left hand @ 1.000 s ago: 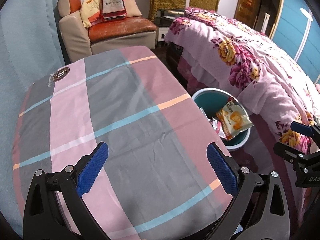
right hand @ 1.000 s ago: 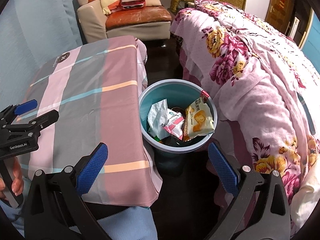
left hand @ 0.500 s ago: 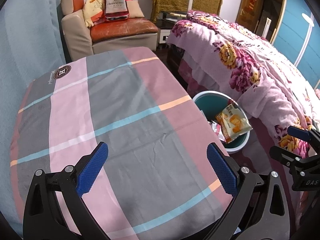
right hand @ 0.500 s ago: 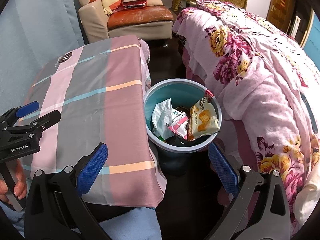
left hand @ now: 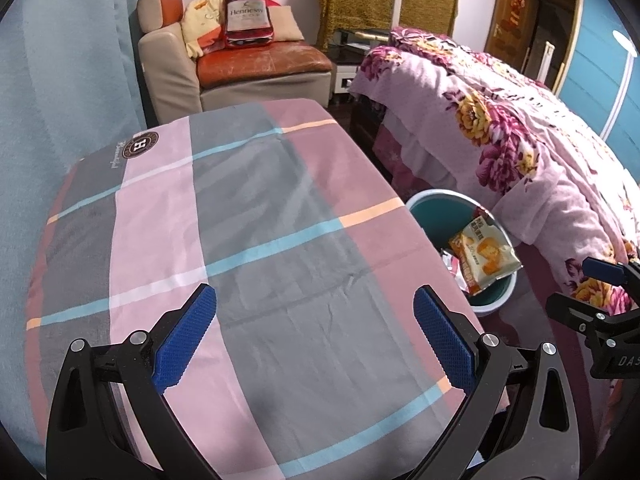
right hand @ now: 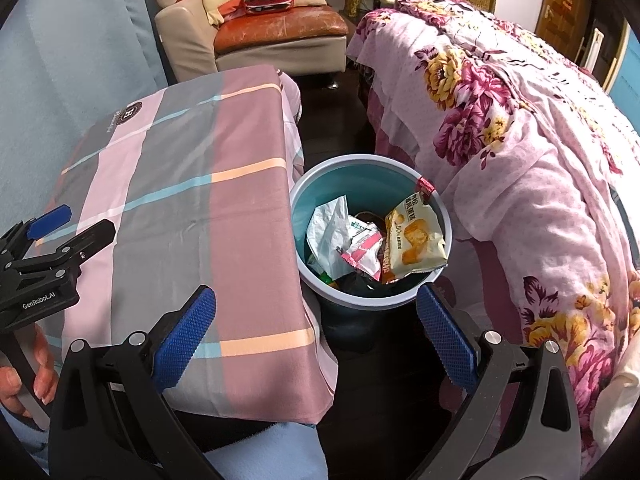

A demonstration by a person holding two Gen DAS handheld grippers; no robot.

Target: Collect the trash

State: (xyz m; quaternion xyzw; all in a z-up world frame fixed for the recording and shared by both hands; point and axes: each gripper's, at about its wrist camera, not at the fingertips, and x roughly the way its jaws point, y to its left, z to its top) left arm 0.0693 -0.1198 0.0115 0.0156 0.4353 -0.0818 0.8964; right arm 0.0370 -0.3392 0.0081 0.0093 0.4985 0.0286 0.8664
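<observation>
Right wrist — trash bin (right hand: 298,216) (full) beyond hand-held gripper (right hand: 316,338)

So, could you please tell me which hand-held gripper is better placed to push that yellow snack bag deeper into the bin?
Right. The right hand-held gripper hangs open beside the bin; the left faces the table.

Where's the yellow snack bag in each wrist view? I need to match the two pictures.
Left wrist: yellow snack bag sits right of centre, leaning on the near rim of the teal bin, partly behind the table edge.
Right wrist: yellow snack bag lies centre-right, inside the bin.
Shared landmark: the plaid tablecloth beside the bin.
</observation>
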